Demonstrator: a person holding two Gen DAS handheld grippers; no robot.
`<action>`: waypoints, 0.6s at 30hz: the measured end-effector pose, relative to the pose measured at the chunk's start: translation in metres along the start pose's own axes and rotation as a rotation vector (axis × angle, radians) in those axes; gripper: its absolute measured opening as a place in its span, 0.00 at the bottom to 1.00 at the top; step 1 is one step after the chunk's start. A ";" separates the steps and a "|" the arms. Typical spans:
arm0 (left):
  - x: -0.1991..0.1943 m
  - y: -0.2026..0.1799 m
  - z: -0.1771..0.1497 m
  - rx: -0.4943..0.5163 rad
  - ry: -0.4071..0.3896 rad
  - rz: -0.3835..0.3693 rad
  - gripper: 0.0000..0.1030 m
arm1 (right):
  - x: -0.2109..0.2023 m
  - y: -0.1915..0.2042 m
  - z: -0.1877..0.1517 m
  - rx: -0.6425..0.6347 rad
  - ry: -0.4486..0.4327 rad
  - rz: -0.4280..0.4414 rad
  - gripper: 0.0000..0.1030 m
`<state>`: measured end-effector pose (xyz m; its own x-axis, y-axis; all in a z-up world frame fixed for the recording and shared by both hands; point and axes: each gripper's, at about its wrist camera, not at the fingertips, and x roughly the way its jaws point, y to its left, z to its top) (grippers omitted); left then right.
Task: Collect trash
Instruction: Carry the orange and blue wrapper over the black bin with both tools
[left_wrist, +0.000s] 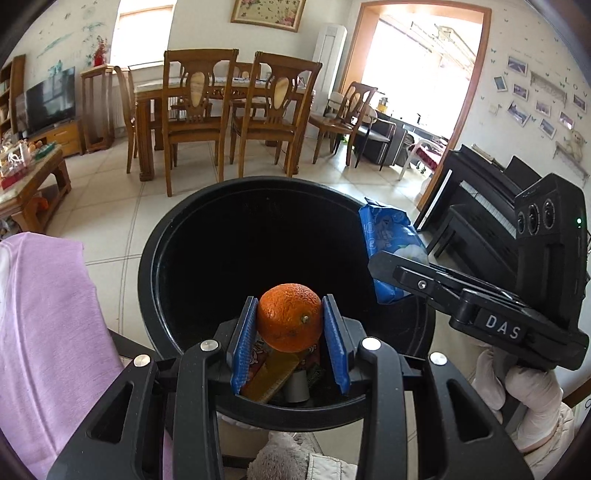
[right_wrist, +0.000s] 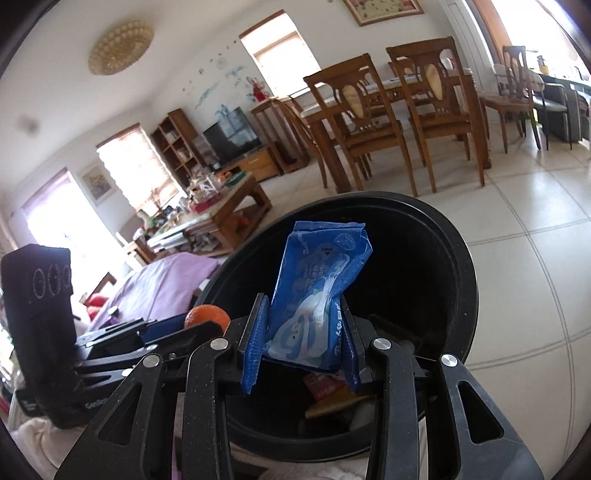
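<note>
Your left hand-held gripper (left_wrist: 290, 332) is clamped on an orange (left_wrist: 289, 317), its blue pads pressing both sides of the fruit. The orange hangs over the open mouth of the black bin (left_wrist: 155, 258), just inside the near rim. Below it, at the bottom of the bin, you can see wrappers (left_wrist: 275, 373) already lying there: a red printed one, a yellow-brown one and something grey.

Your right hand-held gripper (right_wrist: 304, 332) is closed on a blue pack (right_wrist: 317, 295), which stands upright between the pads with its crumpled top end pointing up. It too sits over the bin (right_wrist: 469, 295), near the rim on that side. From the left wrist view, the pack (left_wrist: 388, 240) and the right hand-held gripper (left_wrist: 406, 273) show at the bin's right edge, with your gloved hand (left_wrist: 524, 398) on the grip.

From the right wrist view, the orange (right_wrist: 207, 317) peeks out just left of the right gripper's fingers, close beside the pack but apart from it.

A purple cloth (left_wrist: 48, 332) lies to the left of the bin. Wooden chairs (left_wrist: 199, 122) stand on the tiled floor (left_wrist: 110, 206) beyond.
</note>
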<state>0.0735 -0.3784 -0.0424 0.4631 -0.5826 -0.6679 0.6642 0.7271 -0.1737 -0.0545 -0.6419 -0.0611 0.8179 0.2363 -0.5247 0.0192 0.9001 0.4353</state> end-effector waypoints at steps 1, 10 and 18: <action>0.002 0.000 -0.001 0.002 0.006 -0.001 0.35 | 0.001 0.001 0.000 0.002 0.000 -0.002 0.35; 0.012 -0.010 0.000 0.025 0.032 0.025 0.36 | 0.005 0.002 0.000 0.013 0.012 -0.018 0.36; 0.010 -0.010 -0.001 0.042 0.034 0.051 0.37 | 0.006 0.003 0.005 0.023 0.004 -0.022 0.60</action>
<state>0.0705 -0.3912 -0.0477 0.4775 -0.5320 -0.6992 0.6645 0.7393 -0.1087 -0.0466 -0.6400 -0.0590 0.8149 0.2181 -0.5371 0.0502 0.8965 0.4401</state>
